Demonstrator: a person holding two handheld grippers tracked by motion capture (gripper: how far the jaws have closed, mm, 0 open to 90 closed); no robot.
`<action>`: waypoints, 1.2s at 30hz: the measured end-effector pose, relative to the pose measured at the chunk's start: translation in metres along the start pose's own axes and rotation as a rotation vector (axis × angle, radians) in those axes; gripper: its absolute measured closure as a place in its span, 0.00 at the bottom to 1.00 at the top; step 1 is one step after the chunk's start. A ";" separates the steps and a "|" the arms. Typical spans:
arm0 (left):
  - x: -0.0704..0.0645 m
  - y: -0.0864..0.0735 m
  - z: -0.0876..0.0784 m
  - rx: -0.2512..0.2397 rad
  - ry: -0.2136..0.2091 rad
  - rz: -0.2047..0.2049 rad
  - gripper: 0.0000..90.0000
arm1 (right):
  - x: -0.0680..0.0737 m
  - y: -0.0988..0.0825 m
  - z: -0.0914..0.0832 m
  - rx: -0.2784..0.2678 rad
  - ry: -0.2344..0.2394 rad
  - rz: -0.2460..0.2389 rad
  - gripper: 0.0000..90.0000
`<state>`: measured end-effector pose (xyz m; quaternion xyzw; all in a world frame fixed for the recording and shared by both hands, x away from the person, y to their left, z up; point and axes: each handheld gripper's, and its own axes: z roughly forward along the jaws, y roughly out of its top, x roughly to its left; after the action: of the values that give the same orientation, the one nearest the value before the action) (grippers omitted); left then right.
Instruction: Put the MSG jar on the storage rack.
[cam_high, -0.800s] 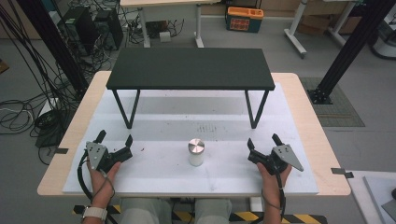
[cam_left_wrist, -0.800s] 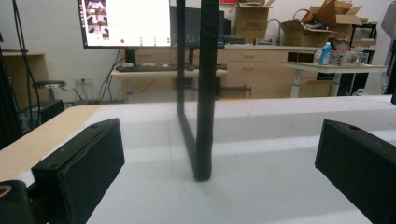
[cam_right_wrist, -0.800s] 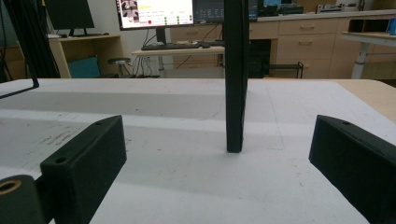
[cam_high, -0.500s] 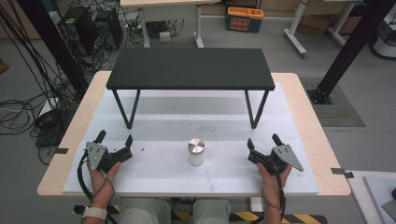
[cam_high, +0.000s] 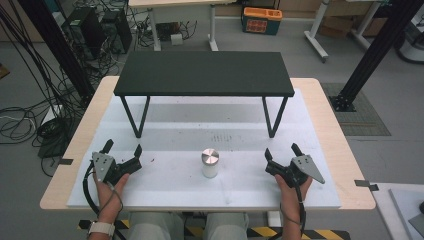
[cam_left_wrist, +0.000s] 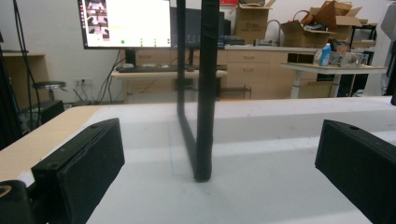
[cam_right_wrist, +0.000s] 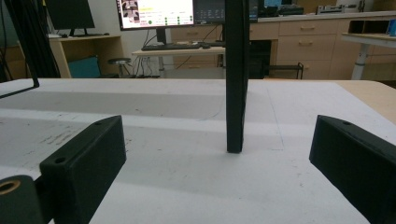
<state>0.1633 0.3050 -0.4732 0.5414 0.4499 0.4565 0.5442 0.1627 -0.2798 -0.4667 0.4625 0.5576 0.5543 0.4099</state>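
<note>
Midway between the spread, empty left gripper (cam_high: 122, 149) and right gripper (cam_high: 282, 152) stands an upright white cylinder with a silver metal cap (cam_high: 210, 163), equally near both.

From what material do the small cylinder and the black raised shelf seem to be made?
The cylinder has a top that looks like brushed metal, with a grey sheen; its body is white, perhaps plastic or painted, which I cannot tell. The shelf has a matte black top, possibly painted wood or metal; its thin black legs look like metal bar.
</note>
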 end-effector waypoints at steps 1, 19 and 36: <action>0.000 0.000 0.000 -0.001 0.000 0.000 0.02 | 0.000 0.000 0.000 0.000 0.000 0.000 0.04; 0.000 -0.001 0.000 -0.005 -0.002 0.002 0.01 | 0.001 -0.001 0.000 -0.005 -0.002 -0.003 0.03; 0.000 -0.001 -0.001 -0.007 -0.004 0.002 0.01 | -0.005 0.000 -0.001 -0.004 0.024 0.020 0.03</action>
<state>0.1629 0.3056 -0.4742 0.5411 0.4465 0.4574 0.5465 0.1632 -0.2844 -0.4668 0.4605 0.5566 0.5652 0.3985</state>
